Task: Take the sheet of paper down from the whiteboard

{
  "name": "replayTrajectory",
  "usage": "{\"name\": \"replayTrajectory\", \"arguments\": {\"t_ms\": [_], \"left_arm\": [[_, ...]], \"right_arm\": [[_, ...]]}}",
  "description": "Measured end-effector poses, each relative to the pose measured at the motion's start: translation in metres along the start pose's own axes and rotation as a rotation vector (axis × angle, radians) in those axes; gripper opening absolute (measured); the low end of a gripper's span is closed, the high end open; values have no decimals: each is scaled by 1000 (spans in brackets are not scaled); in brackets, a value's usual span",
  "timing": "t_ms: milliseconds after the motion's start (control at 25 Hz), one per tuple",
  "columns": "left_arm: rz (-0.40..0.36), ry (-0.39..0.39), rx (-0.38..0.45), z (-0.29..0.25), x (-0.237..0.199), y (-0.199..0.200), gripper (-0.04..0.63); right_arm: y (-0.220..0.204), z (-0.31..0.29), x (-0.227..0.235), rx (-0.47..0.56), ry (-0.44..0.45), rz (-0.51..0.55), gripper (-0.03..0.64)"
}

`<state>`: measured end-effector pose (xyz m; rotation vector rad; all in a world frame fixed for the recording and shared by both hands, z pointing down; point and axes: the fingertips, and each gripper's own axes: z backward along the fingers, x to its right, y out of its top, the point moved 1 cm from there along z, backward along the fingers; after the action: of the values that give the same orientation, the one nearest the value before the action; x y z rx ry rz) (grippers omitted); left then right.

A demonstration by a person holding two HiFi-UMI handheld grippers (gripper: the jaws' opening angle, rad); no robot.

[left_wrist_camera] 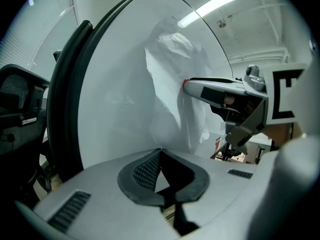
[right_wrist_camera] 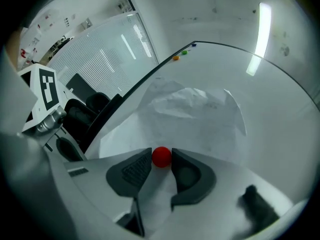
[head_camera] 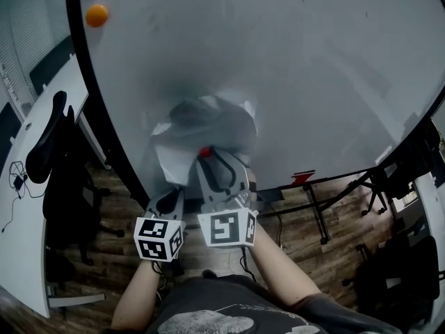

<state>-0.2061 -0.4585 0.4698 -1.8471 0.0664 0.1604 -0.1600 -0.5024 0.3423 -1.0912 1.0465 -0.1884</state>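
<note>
A crumpled white sheet of paper (head_camera: 208,127) (left_wrist_camera: 170,64) (right_wrist_camera: 195,114) hangs on the round whiteboard (head_camera: 313,68) (left_wrist_camera: 115,94) (right_wrist_camera: 280,124), pinned near its lower edge by a small red magnet (head_camera: 205,151) (right_wrist_camera: 161,156). My right gripper (head_camera: 208,157) (right_wrist_camera: 161,156) is open, with its fingertips on either side of that magnet and the paper behind them. My left gripper (head_camera: 174,190) (left_wrist_camera: 160,150) is shut on the sheet's lower left corner. A sliver of paper shows between its pads. The right gripper's finger (left_wrist_camera: 220,91) reaches the sheet from the right in the left gripper view.
An orange magnet (head_camera: 96,15) (right_wrist_camera: 176,58) sticks to the board's upper left, with other small magnets beside it. A black office chair (head_camera: 55,158) and a white desk (head_camera: 28,186) stand to the left. The board's black stand legs (head_camera: 327,200) and a red object (head_camera: 302,178) are at the lower right.
</note>
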Motion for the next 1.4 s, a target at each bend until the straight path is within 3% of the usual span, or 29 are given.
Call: {"name": "replayTrajectory", "arguments": {"t_ms": [240, 920, 1400], "left_arm": [[-3, -10, -3, 7, 1, -1, 15], [53, 14, 17, 16, -14, 3, 14], [41, -19, 19, 26, -12, 4, 14]], "right_arm": [[0, -2, -1, -27, -51, 44, 126], [1, 3, 1, 22, -47, -51, 109], [-6, 0, 1, -2, -136, -75, 117]]}}
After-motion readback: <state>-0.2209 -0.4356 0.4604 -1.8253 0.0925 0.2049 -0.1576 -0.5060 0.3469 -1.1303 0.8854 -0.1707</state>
